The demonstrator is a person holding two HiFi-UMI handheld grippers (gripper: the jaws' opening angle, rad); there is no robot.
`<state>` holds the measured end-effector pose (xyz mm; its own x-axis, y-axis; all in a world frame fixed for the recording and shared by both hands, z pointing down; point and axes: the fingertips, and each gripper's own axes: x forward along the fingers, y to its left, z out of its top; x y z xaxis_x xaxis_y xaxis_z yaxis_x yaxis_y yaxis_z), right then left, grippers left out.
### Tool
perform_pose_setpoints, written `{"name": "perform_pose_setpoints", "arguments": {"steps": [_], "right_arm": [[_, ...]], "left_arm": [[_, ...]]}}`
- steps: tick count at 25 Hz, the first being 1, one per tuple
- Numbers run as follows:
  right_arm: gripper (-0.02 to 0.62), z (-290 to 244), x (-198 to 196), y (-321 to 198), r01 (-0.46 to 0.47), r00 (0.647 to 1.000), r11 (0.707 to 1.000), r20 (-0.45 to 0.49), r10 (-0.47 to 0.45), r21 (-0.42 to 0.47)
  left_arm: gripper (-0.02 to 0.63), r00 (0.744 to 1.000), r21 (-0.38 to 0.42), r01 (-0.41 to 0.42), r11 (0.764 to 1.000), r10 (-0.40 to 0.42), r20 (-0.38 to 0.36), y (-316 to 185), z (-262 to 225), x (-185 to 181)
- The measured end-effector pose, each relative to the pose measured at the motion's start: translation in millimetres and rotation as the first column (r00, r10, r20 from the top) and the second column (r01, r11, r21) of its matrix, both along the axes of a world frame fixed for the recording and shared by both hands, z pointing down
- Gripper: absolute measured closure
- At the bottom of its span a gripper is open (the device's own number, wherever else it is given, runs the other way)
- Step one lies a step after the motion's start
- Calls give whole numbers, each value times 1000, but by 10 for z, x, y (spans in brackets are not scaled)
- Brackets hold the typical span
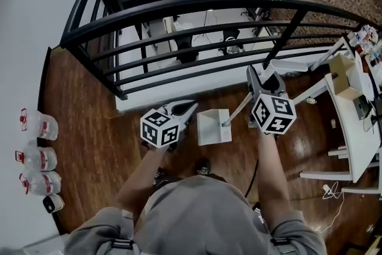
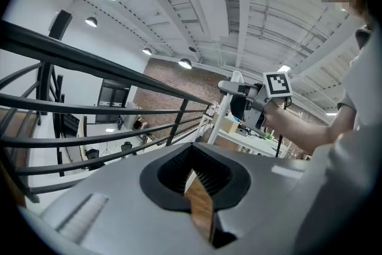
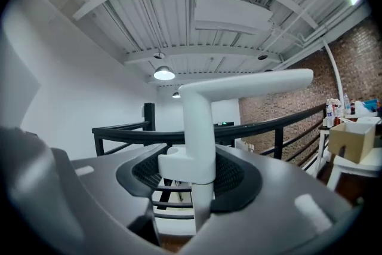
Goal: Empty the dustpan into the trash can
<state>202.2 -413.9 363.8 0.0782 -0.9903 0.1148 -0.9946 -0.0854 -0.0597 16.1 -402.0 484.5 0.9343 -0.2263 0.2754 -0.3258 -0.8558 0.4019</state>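
A person stands at a black railing [image 1: 197,6] on a wooden floor [image 1: 95,146], a gripper in each hand, seen from above. The right gripper [image 1: 255,83], right of centre in the head view, has its jaws about halfway apart and clamped on the white handle [image 1: 239,110] of a dustpan [image 1: 213,126]. In the right gripper view the handle stands upright between the dark pads and bends off toward the upper right of the frame. The pan itself sits at the centre of the head view, between the two grippers and just below the railing's foot, its handle slanting up and right into the jaws.

The left gripper [image 1: 182,107], left of centre, holds nothing: its jaws are drawn together at the tips, with only a thin wedge of floor showing between the pads in the left gripper view.

Three bottles [image 1: 39,158] line the left edge of the head view. A white table [image 1: 352,122] with a cardboard box [image 1: 343,74] fills the right side.
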Motion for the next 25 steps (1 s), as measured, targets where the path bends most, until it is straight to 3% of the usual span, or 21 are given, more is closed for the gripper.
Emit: {"name": "perform_pose_setpoints", "arguments": {"steps": [9, 19, 25], "right_arm": [[391, 1111, 574, 210, -58, 998, 996, 19, 60, -64], [390, 2302, 1015, 291, -117, 989, 977, 74, 132, -180], [391, 2763, 1156, 425, -127, 984, 962, 92, 153, -242]], "left_arm": [[620, 998, -42, -46, 998, 48, 36, 191, 322, 461], [620, 989, -81, -50, 995, 60, 138, 330, 772, 639], [620, 986, -88, -55, 995, 68, 154, 421, 871, 775]]}}
